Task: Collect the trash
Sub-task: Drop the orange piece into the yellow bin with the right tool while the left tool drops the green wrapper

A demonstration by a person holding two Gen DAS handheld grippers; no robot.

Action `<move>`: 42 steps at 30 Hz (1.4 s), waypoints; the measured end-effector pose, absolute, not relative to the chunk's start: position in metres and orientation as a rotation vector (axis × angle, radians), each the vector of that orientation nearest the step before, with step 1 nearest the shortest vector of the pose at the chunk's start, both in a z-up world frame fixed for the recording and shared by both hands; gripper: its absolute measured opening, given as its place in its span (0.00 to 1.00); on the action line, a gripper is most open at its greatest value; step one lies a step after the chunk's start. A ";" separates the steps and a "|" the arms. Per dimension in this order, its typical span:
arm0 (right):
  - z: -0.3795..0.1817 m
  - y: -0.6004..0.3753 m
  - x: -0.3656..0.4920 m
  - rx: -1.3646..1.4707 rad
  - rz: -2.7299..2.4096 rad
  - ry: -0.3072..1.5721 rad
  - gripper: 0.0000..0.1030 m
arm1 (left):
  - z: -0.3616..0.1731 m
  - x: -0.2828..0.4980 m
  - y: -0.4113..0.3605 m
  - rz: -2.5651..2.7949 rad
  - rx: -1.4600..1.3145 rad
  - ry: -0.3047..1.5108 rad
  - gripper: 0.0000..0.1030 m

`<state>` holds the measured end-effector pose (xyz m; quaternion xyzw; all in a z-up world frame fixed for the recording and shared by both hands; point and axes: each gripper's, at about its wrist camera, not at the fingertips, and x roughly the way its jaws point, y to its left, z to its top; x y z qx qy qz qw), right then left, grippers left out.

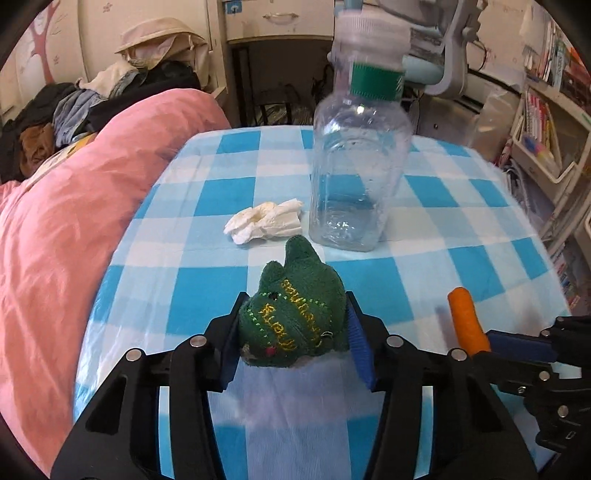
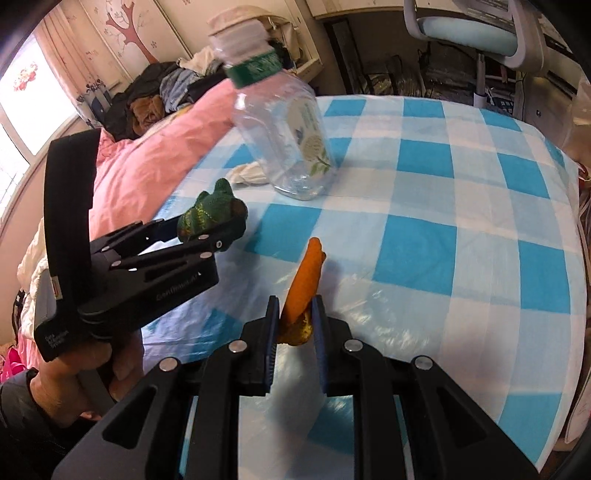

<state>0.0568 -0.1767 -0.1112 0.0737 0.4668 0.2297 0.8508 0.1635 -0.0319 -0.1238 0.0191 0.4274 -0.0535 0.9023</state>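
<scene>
My left gripper (image 1: 291, 332) is shut on a green plush toy (image 1: 291, 317) with yellow stitching, held just above the blue-and-white checked cloth (image 1: 443, 236). The toy also shows in the right wrist view (image 2: 210, 214), where the left gripper (image 2: 207, 230) is at the left. My right gripper (image 2: 293, 321) is shut on an orange carrot-like piece (image 2: 306, 273), which also shows in the left wrist view (image 1: 467, 321). An empty clear plastic bottle (image 1: 358, 155) with a green band stands upright beyond the toy. A crumpled white tissue (image 1: 264, 221) lies left of the bottle.
A pink quilt (image 1: 85, 221) lies along the left edge of the cloth, with a heap of clothes (image 1: 74, 110) behind it. A blue-seated chair (image 2: 469, 33) and a desk stand beyond the far edge. Shelves with books (image 1: 546, 122) stand at the right.
</scene>
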 end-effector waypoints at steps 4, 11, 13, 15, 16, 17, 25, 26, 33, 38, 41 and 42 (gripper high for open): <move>-0.102 -0.172 0.029 0.160 0.489 0.938 0.18 | -0.107 0.138 -0.020 -0.128 -0.024 0.873 0.47; -0.088 -0.175 -0.021 0.207 0.512 0.855 0.18 | -0.072 0.064 0.009 -0.174 -0.184 0.827 0.47; -0.084 -0.176 -0.037 0.215 0.519 0.833 0.18 | -0.066 0.042 0.014 -0.178 -0.198 0.814 0.47; -0.084 -0.177 -0.058 0.226 0.533 0.817 0.18 | -0.062 0.013 0.018 -0.179 -0.211 0.807 0.47; -0.085 -0.176 -0.067 0.226 0.538 0.816 0.18 | -0.063 -0.001 0.018 -0.178 -0.212 0.809 0.47; -0.085 -0.176 -0.073 0.223 0.542 0.819 0.18 | -0.064 -0.011 0.018 -0.177 -0.211 0.813 0.47; -0.104 -0.163 -0.143 0.151 0.580 0.895 0.18 | -0.095 -0.108 -0.003 -0.170 -0.184 0.923 0.47; -0.106 -0.162 -0.151 0.139 0.581 0.906 0.18 | -0.100 -0.119 -0.007 -0.169 -0.177 0.939 0.47; -0.139 -0.147 -0.190 0.042 0.583 1.037 0.18 | -0.126 -0.173 -0.012 -0.118 -0.151 1.034 0.49; -0.164 -0.136 -0.204 -0.049 0.564 1.155 0.27 | -0.135 -0.196 -0.010 -0.069 -0.117 1.079 0.60; -0.165 -0.139 -0.204 -0.069 0.516 1.148 0.43 | -0.120 -0.201 -0.003 -0.028 -0.123 1.003 0.70; -0.165 -0.141 -0.202 -0.067 0.500 1.141 0.47 | -0.110 -0.203 -0.001 -0.005 -0.115 0.948 0.73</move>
